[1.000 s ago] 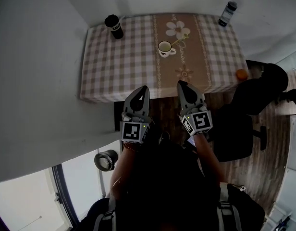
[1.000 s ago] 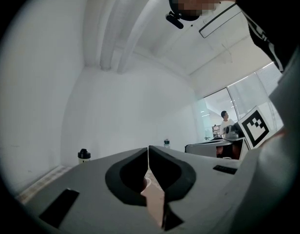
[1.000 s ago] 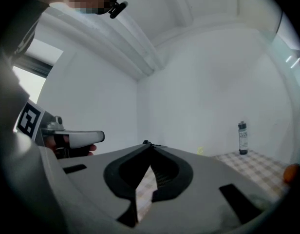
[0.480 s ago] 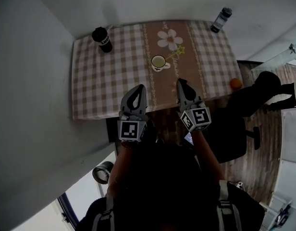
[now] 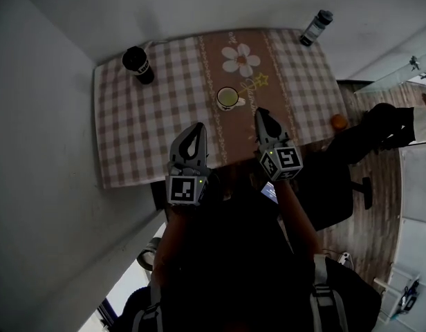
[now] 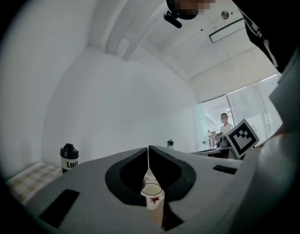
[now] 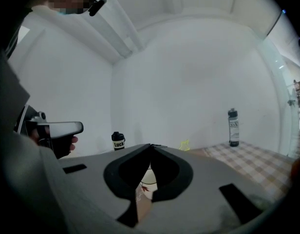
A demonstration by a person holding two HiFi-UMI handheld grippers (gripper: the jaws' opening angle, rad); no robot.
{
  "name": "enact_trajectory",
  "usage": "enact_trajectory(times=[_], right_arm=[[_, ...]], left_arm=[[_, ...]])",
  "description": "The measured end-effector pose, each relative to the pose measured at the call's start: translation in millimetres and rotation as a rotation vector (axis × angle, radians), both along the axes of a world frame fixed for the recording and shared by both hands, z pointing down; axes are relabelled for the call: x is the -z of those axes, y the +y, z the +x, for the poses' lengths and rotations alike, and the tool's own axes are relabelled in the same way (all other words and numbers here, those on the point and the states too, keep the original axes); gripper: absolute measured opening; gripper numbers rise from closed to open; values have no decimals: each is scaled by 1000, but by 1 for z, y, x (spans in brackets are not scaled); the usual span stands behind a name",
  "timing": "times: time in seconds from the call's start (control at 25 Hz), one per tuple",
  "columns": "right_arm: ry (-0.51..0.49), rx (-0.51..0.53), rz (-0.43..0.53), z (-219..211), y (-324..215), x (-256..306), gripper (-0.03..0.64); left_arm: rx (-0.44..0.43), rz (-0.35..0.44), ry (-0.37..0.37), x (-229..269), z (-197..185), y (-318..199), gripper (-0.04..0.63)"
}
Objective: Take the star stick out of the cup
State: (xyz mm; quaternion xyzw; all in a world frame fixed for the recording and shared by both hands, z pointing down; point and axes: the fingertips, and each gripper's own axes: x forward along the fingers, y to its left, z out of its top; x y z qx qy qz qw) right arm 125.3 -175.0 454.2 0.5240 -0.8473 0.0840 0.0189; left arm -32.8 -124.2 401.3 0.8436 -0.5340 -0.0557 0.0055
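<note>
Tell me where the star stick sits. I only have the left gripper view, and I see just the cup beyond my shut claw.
Observer: In the head view the star stick leans out of the cup toward the right, its star past the rim.
Operator: Is the right claw ready?
Observer: The right claw is shut and empty, short of the cup and to its right.
Operator: Anything near that side?
Observer: A small orange object lies by the near right corner of the table.
</note>
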Motion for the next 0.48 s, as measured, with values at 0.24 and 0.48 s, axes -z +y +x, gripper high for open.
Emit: enact_trajectory(times=[0.24,0.48], right_arm=[[11,5,-24,4,-17,-19,6],[7,4,-41,6,-31,-29,6]], left_arm=[[22,-15,1,-11,-5,-15,8],[25,-32,-10,-21,-3,-20,6]])
